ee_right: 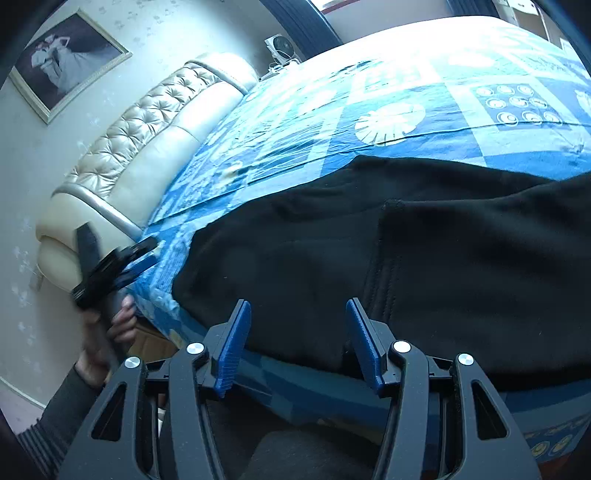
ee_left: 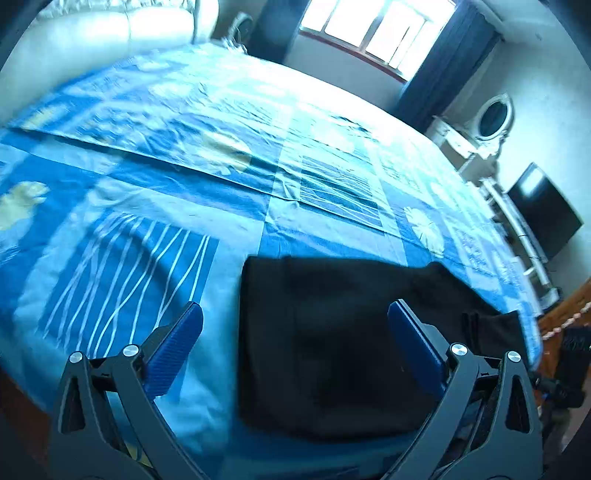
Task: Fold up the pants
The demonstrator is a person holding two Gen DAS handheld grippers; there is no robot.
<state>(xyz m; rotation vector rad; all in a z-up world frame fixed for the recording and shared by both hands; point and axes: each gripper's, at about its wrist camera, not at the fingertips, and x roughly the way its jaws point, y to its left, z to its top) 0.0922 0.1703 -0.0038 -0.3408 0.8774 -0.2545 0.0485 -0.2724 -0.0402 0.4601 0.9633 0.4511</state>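
Black pants [ee_left: 332, 343] lie on a blue patterned bedspread [ee_left: 155, 192] near the bed's front edge. They also show in the right wrist view [ee_right: 369, 251], with one layer lying over another. My left gripper [ee_left: 295, 325] is open wide and empty, above the pants' left end. My right gripper [ee_right: 298, 328] is open and empty, just above the pants' near edge. The left gripper [ee_right: 118, 266] also shows in the right wrist view at the left, held in a hand beside the bed's corner.
A cream padded headboard [ee_right: 147, 147] runs along the bed's far left side. A window [ee_left: 373, 29] with dark curtains, a white dresser with an oval mirror [ee_left: 493, 118] and a black screen [ee_left: 543, 210] stand beyond the bed. A framed picture [ee_right: 66, 59] hangs on the wall.
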